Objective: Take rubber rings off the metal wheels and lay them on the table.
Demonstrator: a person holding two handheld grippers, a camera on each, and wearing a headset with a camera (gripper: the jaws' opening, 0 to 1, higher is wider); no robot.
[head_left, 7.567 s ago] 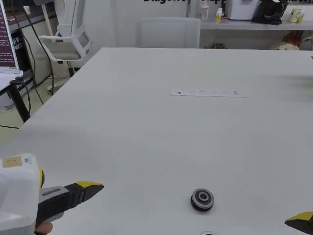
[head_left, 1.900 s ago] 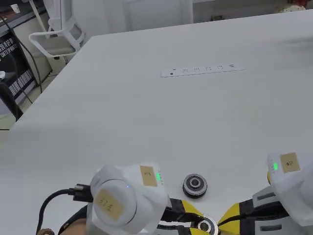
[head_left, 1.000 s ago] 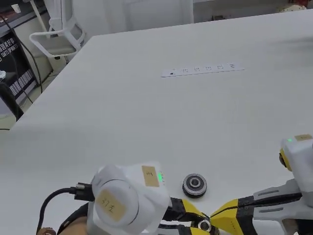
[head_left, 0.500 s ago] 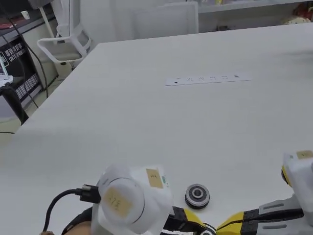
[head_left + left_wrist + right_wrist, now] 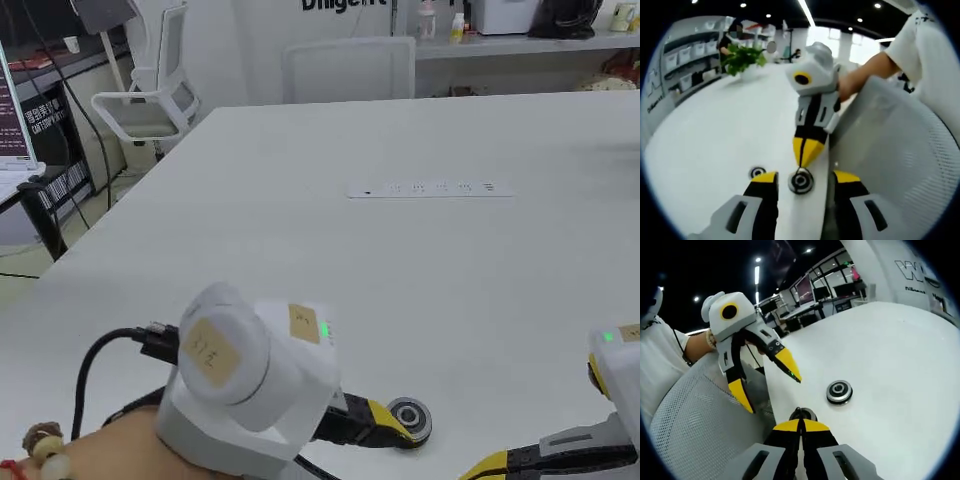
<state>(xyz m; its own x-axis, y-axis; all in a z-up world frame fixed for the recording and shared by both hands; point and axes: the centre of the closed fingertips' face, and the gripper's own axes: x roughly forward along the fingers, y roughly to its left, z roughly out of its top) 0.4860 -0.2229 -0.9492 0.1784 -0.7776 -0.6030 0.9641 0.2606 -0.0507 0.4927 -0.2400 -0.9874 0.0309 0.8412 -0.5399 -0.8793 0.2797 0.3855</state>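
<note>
Since the frame 7.6 s ago, both grippers have come in from the near corners of the table to one wheel. The upward shift of the head view over the last half second is camera motion.

The left gripper point(image 5: 804, 177) stands wide open with one jaw on each side of the near wheel point(image 5: 801, 183), and it holds nothing. The right gripper point(image 5: 800, 426) has its jaws pressed together, tips at that wheel's rim. Whether they nip the rubber cannot be told.

The far wheel point(image 5: 839, 391) lies just beside, with its rubber ring point(image 5: 838, 401) on, resting on the table point(image 5: 300, 220).

Step in hand, as judged: removal of the first ring. Next move: clamp the left jaws on the metal wheel, then peel the ring off with the right tips.
</note>
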